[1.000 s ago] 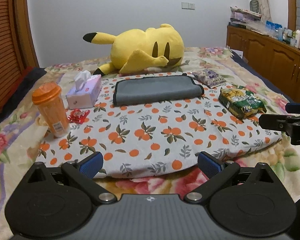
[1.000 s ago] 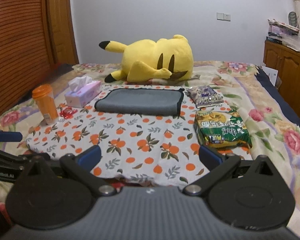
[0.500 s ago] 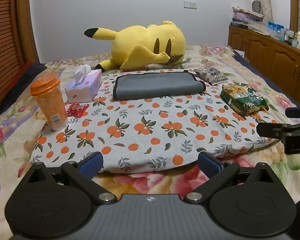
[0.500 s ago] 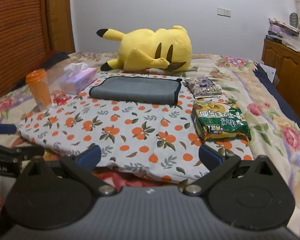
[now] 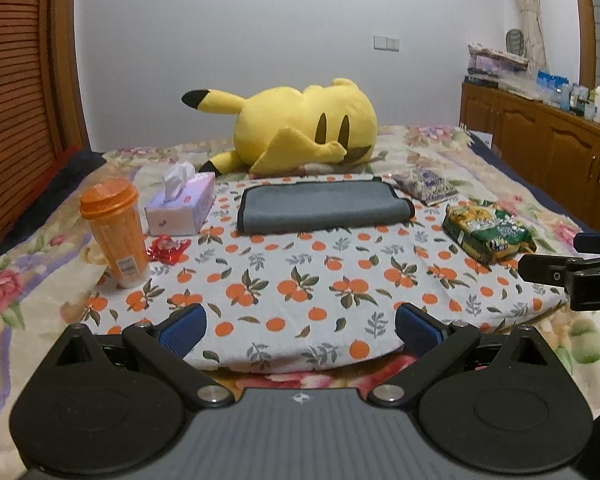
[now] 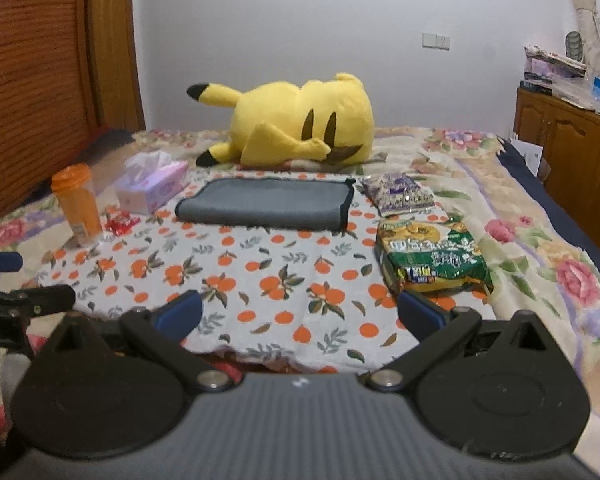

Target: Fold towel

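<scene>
Towel [image 5: 320, 207] grey, folded oblong, dark-edged, on orange-print cloth [image 5: 300, 280], jaws of both grippers wide, empty.

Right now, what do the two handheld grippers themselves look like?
Both look alike. The left gripper has a ribbed dark grey body bearing a small white emblem, two round black housings, angled black linkage arms with silver pivot screws, and blue textured finger pads. The right gripper matches. No cables or sleeves show.

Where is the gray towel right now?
The gray towel lies flat on the orange-print cloth, just in front of the yellow plush, between the tissue box and purple packet.
</scene>
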Tool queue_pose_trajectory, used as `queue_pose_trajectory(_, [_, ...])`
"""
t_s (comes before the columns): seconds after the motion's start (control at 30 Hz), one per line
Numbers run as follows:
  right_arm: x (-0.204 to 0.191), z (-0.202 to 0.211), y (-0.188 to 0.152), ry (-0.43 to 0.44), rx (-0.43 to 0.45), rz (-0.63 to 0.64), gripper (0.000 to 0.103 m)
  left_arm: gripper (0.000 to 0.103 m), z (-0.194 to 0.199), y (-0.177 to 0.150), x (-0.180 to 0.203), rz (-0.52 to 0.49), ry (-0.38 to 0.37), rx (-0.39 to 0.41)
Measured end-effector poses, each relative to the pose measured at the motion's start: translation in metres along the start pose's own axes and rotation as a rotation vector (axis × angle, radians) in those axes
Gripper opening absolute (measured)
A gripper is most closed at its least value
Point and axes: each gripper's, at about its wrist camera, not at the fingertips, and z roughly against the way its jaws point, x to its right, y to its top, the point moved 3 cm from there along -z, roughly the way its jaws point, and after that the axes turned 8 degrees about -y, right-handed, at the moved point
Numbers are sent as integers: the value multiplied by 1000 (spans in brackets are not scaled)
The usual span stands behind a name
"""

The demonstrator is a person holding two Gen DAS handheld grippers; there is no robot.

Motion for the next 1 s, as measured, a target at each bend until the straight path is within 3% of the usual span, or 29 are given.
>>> queue_pose_trajectory(1.0, [7,24,7,-17,163,-29,103,103,32,10,7,-59,14,186])
